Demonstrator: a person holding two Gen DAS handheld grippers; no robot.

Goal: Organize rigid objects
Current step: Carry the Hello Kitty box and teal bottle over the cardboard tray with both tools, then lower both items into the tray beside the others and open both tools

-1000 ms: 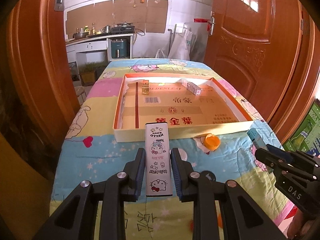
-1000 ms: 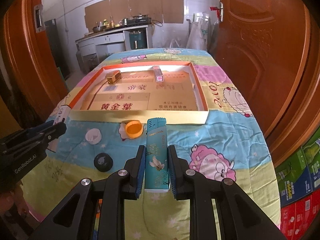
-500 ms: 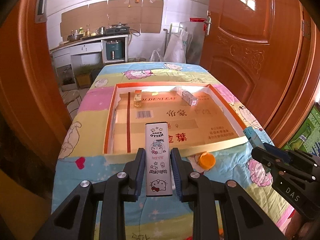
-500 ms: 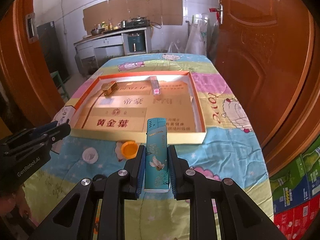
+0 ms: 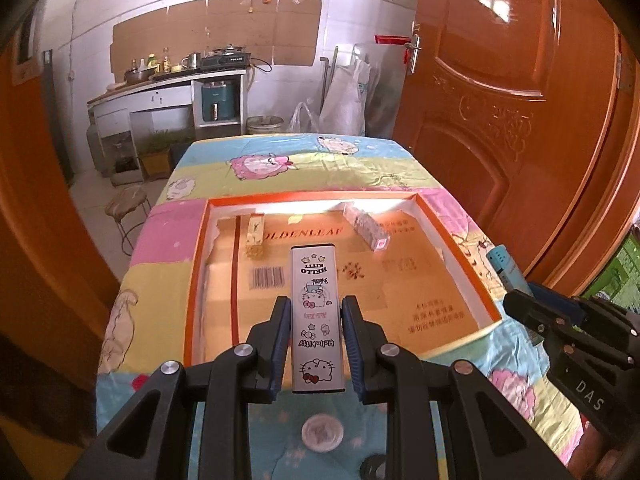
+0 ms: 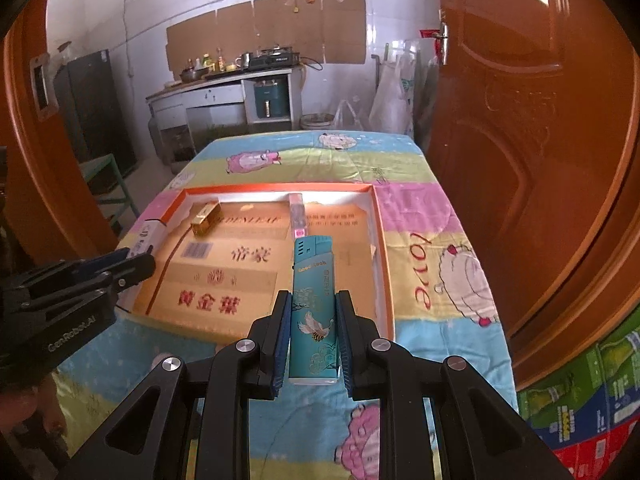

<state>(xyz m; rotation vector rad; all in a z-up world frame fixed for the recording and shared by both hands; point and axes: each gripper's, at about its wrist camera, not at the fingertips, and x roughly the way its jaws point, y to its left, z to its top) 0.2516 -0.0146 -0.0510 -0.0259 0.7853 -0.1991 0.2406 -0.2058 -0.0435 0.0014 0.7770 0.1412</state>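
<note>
Above the near edge of the shallow tray (image 5: 424, 202), we are holding a white lighter (image 5: 317, 320) in the left claw (image 5: 314, 346) and a teal lighter (image 6: 313, 312) in the right claw (image 6: 312, 346), each claw clenched, long axes pointing straight ahead into the tray.

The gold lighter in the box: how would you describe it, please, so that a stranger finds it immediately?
Look at the shallow orange-rimmed box on the cartoon bedsheet. In its far left corner lies the gold lighter, on the box floor near the back wall. It is shiny gold; the other lighter in the box, mid-back, is pale and patterned.
</note>
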